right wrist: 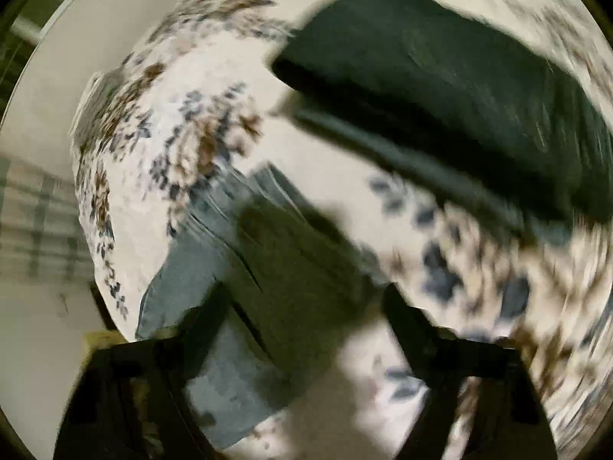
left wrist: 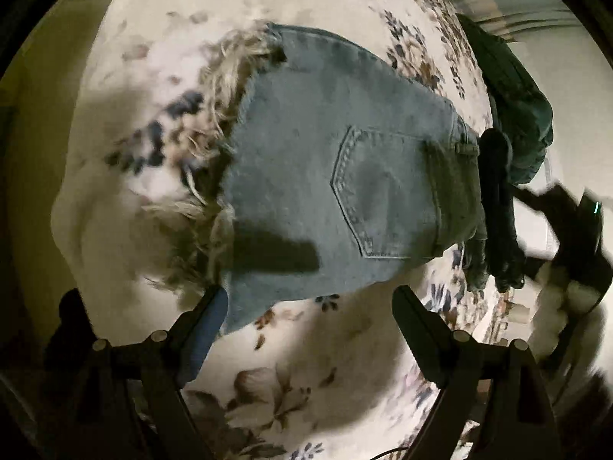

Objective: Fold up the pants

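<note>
The pants are pale blue denim shorts, lying flat on a floral sheet and already folded in half lengthwise — one back pocket faces up, its pointed tip aimed toward five o'clock in the left wrist view. The waistband with a belt loop sits at the three o'clock side; the cut leg hem, ragged with long pale fraying threads, lies toward nine o'clock. The fabric looks smooth, with a dark shadow across its six o'clock edge. In the right wrist view the same denim shows blurred — spread from centre toward seven o'clock, partly in shadow, its detail too smeared to read.
</note>
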Demonstrator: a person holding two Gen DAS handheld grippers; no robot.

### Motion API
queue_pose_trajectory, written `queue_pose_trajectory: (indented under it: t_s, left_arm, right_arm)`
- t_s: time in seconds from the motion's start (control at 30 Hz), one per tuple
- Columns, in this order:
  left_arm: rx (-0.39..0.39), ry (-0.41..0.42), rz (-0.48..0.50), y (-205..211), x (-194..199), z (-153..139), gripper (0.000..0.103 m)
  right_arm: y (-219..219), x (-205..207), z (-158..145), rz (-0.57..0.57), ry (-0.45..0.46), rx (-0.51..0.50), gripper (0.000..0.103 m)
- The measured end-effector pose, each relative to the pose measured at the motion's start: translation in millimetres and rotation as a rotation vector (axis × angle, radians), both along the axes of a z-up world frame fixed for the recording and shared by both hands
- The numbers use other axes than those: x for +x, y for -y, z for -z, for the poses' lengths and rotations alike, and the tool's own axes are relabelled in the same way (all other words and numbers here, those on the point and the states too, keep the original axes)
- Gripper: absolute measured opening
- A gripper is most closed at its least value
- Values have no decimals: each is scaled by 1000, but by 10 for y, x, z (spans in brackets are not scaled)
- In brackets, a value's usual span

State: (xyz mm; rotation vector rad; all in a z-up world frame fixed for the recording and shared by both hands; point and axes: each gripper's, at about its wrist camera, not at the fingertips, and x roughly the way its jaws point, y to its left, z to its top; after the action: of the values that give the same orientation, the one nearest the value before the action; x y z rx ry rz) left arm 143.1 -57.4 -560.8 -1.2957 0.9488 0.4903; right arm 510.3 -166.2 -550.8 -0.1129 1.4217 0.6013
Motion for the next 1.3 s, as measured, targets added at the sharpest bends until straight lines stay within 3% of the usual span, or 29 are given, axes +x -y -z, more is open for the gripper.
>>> queue_pose_trajectory:
  t_s: [0.03,0.1,0.13,0.2,0.3,0.37,0.43,0.53,0.67,0.77,1.0,1.03,1.07,1.1,1.13,1.27,1.3]
  left_arm:
    - [0,1,-13,33,29,13,87]
    - [-7,4,-38,77,77,47,87]
    - [-12,8,-45,107,72,59,87]
    - [-27,15,-57,172,102,85,87]
    - [-36,18,-62,267,135,103,87]
    - [-56,22,-73,331,129,110,87]
    - [-82,29,-98,377,91,127,87]
    - [-135,36,-161,397,46,223,87]
    - [-229,65,-313,312,-16,480,87]
    - [-270,118,-441,220,-96,609,87]
    - [-371,155,-706,181,-296,746,86]
    - [-373,150,-749,183,-324,726,83]
    - [-363,137,-766,172,-340,702,70]
    - [-347,123,-778,150,-355,666,47]
    - [-328,126,-789,117,-387,632,36]
    - [-249,150,-731,-24,-350,520,29]
    - [-231,153,-714,-46,-319,509,26]
  right_arm:
    - [-116,42,22,-30,-4,-20,50]
    - [-397,131,184,-94,-85,-27,42]
    - [-562,159,318,-135,-142,-17,42]
    - [-781,174,473,-184,-168,-16,42]
    - [-852,212,445,-159,-190,92,43]
    - [-633,217,251,-95,-191,183,49]
    - [-361,166,79,-58,-159,217,70]
    - [159,42,12,-9,-140,186,74]
    - [479,-1,452,56,-242,140,74]
    - [530,81,829,134,-340,223,74]
    - [417,101,1086,171,-360,304,79]
    - [410,96,1116,177,-365,309,79]
    - [420,105,1131,182,-372,314,79]
    - [416,99,1133,183,-373,318,79]
    - [404,86,1133,179,-372,320,79]
    - [425,77,1180,165,-385,330,75]
    - [441,68,1174,168,-373,329,63]
